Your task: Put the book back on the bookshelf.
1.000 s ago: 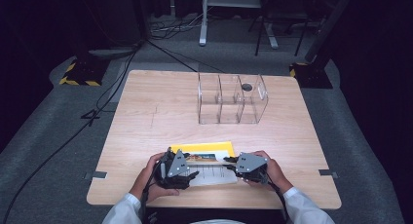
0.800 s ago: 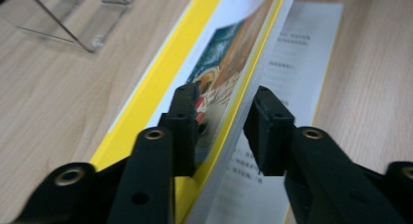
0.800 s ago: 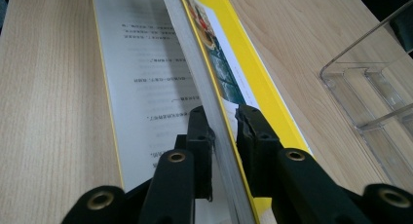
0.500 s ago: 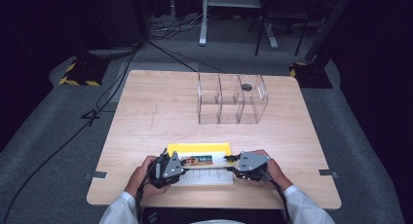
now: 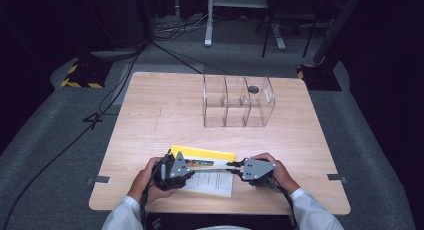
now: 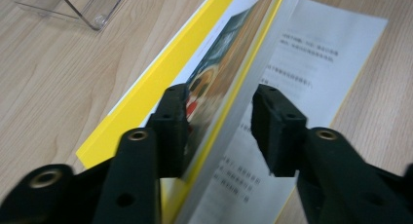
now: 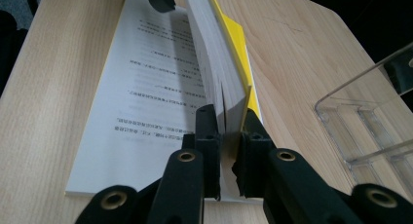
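Note:
A book with a yellow cover (image 5: 204,153) lies open near the table's front edge, a white printed page (image 5: 214,183) flat on the wood. A block of its pages (image 6: 243,87) stands up on edge. My left gripper (image 5: 192,169) (image 6: 220,95) straddles that block at the book's left end. Its jaws have just been opening: one pad is close against the picture page and the other stands off. My right gripper (image 5: 233,166) (image 7: 227,114) is shut on the page block (image 7: 219,78) at the right end.
A clear plastic organizer (image 5: 238,103) (image 7: 370,117) with three compartments stands at the table's far middle. Its corner (image 6: 83,5) is beyond the book. Bare wood lies between it and the book. The front table edge (image 5: 220,210) is just behind the person's hands.
The left gripper and the book's left end have shifted slightly leftward. The right gripper has kept its place at the book's right end.

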`<state>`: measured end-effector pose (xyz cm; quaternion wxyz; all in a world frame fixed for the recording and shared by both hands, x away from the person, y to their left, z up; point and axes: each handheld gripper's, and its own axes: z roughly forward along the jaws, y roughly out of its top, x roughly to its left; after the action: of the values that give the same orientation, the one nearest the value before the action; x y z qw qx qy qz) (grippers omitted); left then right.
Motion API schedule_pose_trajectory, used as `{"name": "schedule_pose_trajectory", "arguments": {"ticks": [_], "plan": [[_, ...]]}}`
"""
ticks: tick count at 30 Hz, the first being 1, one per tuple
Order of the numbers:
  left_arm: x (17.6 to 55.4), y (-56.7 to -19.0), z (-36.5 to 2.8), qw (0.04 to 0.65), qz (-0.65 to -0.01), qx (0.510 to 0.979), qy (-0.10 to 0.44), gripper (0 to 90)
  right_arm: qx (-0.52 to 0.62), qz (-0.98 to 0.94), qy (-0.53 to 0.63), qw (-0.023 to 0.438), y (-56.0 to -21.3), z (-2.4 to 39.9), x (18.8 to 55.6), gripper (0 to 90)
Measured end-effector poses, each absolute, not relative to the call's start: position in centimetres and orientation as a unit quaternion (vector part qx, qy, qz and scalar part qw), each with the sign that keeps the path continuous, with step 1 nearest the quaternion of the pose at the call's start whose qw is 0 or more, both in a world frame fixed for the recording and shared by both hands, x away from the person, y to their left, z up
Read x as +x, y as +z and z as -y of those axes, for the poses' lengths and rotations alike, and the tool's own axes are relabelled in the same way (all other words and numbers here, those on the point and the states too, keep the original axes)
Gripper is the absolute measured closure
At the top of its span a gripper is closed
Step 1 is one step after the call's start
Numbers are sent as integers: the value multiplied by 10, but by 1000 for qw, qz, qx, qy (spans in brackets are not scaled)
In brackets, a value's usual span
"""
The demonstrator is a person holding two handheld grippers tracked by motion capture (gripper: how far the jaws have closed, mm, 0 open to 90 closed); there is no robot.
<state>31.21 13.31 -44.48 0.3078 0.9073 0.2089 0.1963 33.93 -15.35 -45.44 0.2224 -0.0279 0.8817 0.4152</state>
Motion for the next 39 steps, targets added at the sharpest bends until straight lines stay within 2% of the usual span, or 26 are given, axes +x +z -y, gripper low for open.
{"name": "schedule_pose_trajectory", "arguments": {"ticks": [5,10,11,13,16,20,24,29,31,39], "plan": [[309,-445,-119,288,-219,909,208,481,-29,-885,408,223,-450,148,336,831],[309,-444,-107,285,-220,908,212,476,-34,-885,408,221,-447,143,333,836],[309,-444,-105,281,-211,910,220,502,-36,-886,406,223,-446,142,332,837],[308,-444,-102,274,-211,908,236,641,-40,-886,404,224,-443,138,330,836],[308,-444,-105,280,-201,910,233,692,-37,-884,408,225,-442,136,329,822],[309,-444,-111,294,-193,907,230,736,-10,-875,438,207,-440,139,332,757],[309,-441,-118,307,-193,904,227,756,27,-861,461,212,-434,151,338,575],[309,-438,-127,324,-198,897,227,771,100,-858,461,202,-441,178,359,498],[309,-437,-130,332,-197,894,226,772,133,-861,460,174,-450,186,371,473],[308,-433,-137,363,-210,878,232,787,168,-888,403,144,-486,178,391,370]]}}
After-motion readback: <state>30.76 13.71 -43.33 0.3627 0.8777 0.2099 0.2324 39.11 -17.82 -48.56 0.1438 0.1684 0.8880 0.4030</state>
